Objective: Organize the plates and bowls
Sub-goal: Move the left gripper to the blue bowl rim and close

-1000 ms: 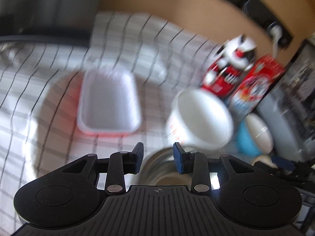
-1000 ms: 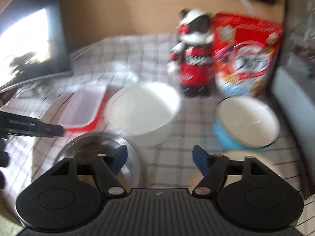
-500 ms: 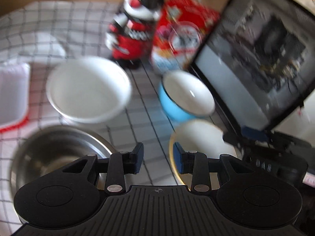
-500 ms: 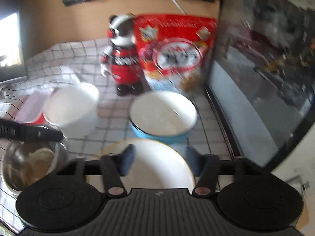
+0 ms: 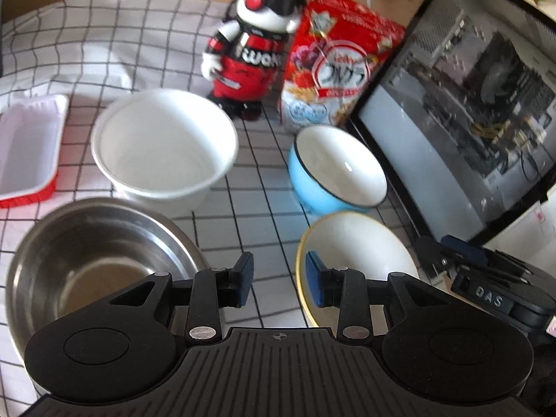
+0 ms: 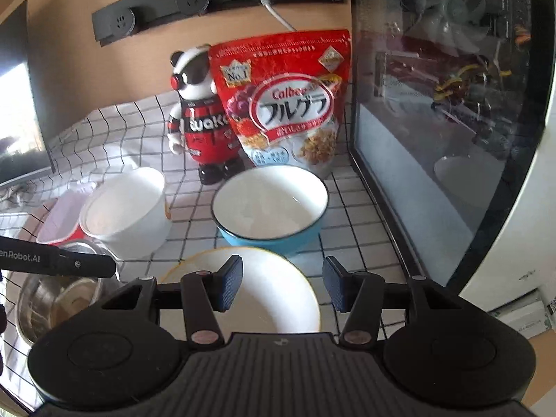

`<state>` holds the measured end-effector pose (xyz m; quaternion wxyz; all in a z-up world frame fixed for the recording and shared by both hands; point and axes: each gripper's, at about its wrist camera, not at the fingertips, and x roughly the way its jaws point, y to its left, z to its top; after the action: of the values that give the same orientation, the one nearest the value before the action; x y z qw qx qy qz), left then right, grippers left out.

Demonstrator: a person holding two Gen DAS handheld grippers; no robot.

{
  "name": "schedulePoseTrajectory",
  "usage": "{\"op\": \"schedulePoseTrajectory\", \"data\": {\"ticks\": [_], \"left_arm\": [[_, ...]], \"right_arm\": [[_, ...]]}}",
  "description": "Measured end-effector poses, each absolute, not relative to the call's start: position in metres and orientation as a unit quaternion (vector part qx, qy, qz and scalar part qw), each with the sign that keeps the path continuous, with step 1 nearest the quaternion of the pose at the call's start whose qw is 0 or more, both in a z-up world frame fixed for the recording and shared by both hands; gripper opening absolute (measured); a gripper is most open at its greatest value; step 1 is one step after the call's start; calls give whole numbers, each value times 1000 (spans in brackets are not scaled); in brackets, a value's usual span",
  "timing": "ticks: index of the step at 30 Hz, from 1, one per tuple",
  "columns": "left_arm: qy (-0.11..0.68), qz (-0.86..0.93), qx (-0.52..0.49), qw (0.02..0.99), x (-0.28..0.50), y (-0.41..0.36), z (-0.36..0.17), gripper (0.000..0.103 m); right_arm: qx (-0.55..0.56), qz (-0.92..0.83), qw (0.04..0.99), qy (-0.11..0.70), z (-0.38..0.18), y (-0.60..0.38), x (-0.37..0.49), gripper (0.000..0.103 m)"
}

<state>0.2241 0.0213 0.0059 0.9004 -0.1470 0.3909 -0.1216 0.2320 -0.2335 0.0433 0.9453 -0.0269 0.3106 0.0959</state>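
The left tongs (image 5: pixel 279 279) stand partly apart with nothing between the blue pads; through the gap shows only the checked cloth (image 5: pixel 243 187) that covers the bench. Their right pad hangs over the near left rim of the yellow-rimmed bowl (image 5: pixel 354 253), but whether it touches that rim I cannot tell. The right tongs (image 6: pixel 282 283) have just been closing and now stand at a moderate gap, with no thing clamped; both pads sit above the yellow-rimmed bowl, whose white inside fills the space between them, and contact with it cannot be made out. This bowl lies nearest the camera, just in front of the blue bowl (image 6: pixel 271 205), which has a white inside and a dark rim; the two look to be touching or nearly so. To the left of the blue bowl stands the white bowl (image 5: pixel 163 142), taller and plain, and in front of that the steel bowl (image 5: pixel 90 253), under the left tongs' body. Further left a white tray with a red edge (image 5: pixel 29 146) rests on the cloth. Behind the bowls stand a panda figure in red (image 6: pixel 201 118) and a red cereal bag (image 6: pixel 285 100), side by side and touching, with a glass-fronted case (image 6: pixel 444 111) along the right.
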Motion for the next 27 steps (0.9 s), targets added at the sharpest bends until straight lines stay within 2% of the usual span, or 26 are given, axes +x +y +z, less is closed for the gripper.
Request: {"op": "schedulePoseTrajectory", "data": {"ticks": [8, 13, 17, 20, 27], "left_arm": [[420, -128, -111, 891, 230, -2, -4, 36], [412, -130, -133, 892, 240, 1, 6, 36], [422, -153, -182, 875, 276, 3, 26, 36], [419, -144, -169, 881, 313, -5, 37, 36], [453, -101, -154, 872, 385, -28, 12, 36]], "right_arm": [[-17, 80, 937, 339, 29, -246, 237, 49], [1, 93, 935, 342, 36, -250, 242, 49], [13, 115, 931, 347, 56, -249, 261, 49], [11, 104, 926, 364, 69, -242, 293, 49], [14, 78, 914, 397, 48, -234, 365, 49]]}}
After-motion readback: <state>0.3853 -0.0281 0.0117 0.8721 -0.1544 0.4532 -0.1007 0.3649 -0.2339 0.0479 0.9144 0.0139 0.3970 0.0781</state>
